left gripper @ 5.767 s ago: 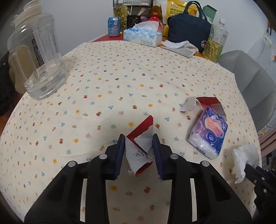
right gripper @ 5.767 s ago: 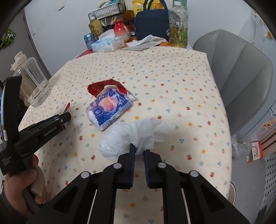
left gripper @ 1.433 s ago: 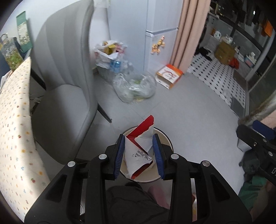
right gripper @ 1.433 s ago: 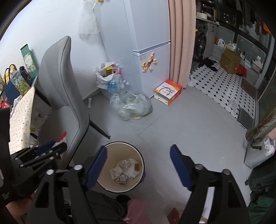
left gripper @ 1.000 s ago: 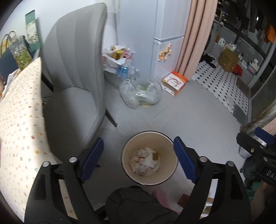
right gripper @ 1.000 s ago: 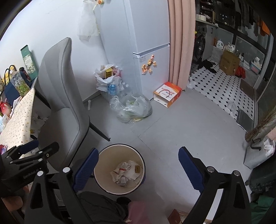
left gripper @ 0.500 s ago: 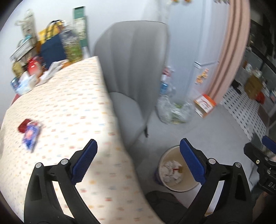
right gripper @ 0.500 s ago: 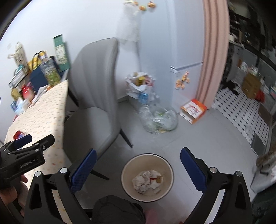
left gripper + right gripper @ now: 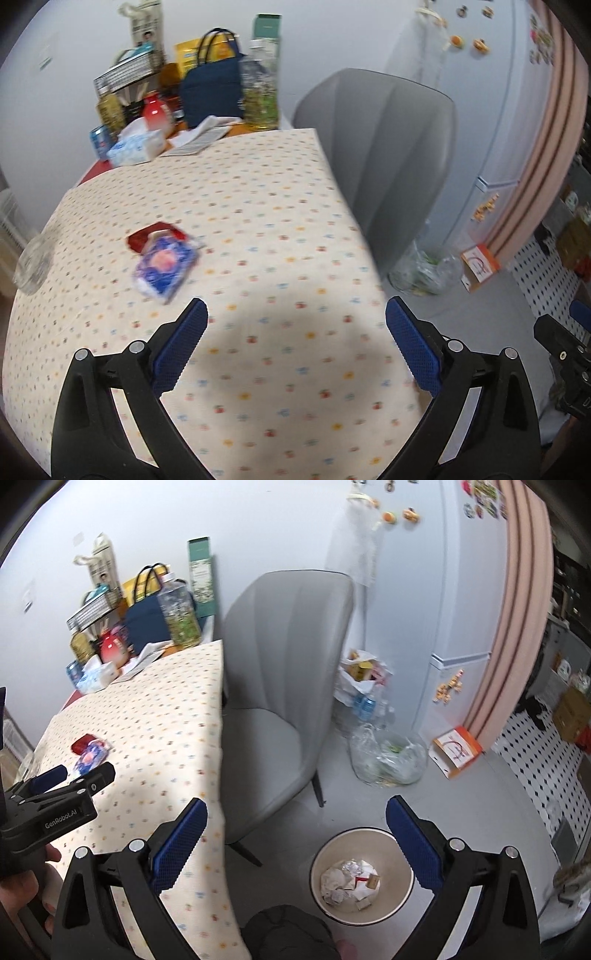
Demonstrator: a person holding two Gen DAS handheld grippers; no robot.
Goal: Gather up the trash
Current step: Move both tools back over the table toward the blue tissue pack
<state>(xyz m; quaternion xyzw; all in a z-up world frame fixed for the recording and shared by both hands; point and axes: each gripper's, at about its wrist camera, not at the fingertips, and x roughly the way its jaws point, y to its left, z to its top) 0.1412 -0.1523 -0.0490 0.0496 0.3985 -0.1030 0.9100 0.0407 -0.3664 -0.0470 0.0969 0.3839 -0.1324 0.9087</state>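
2 tools spread, empty: L tool (image 9: 295, 339), R tool (image 9: 295, 834) | bin (image 9: 400, 864) only R view | tissue pack (image 9: 166, 264) clearer L view

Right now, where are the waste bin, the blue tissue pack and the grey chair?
waste bin (image 9: 400, 853), right wrist view, inner wall.
blue tissue pack (image 9: 164, 267), left wrist view, printed front.
grey chair (image 9: 280, 657), right wrist view, backrest.
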